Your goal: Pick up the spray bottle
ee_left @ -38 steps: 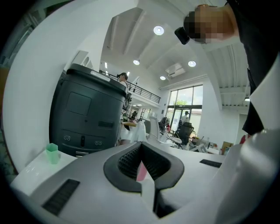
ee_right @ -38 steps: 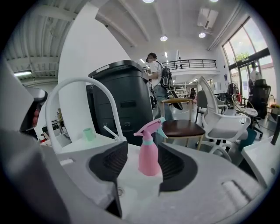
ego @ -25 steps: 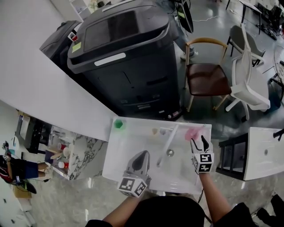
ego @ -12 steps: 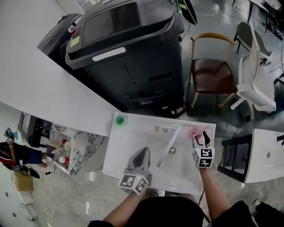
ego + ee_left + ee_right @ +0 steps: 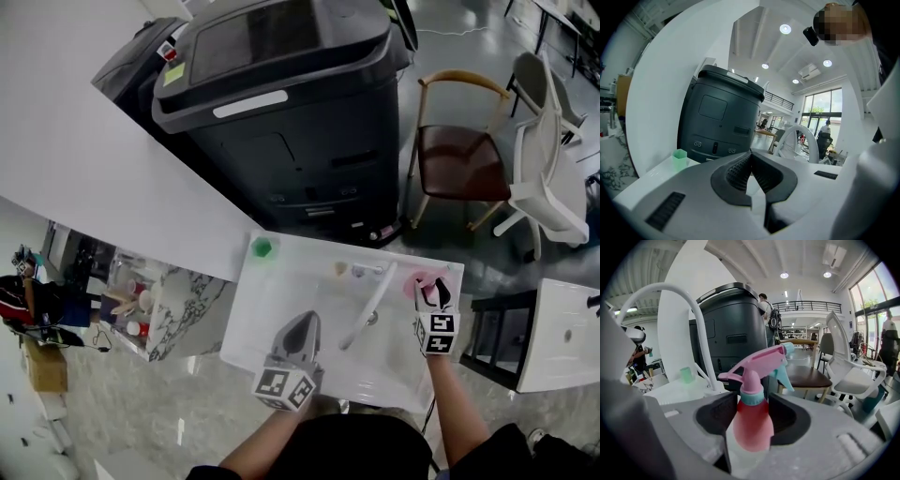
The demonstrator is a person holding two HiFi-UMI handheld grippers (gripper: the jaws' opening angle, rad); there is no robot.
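Spray bottle (image 5: 752,425) upright between closing jaws of right tool (image 5: 753,401), beside faucet (image 5: 700,331)

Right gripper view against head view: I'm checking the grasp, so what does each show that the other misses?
Only the right gripper view: the spray bottle's teal collar and red body standing between the right gripper's closing jaws, pads seemingly not yet pressing. Only the head view: the left gripper, jaws together, over the white sink. Both: the pink spray head, the white faucet, the green cup.
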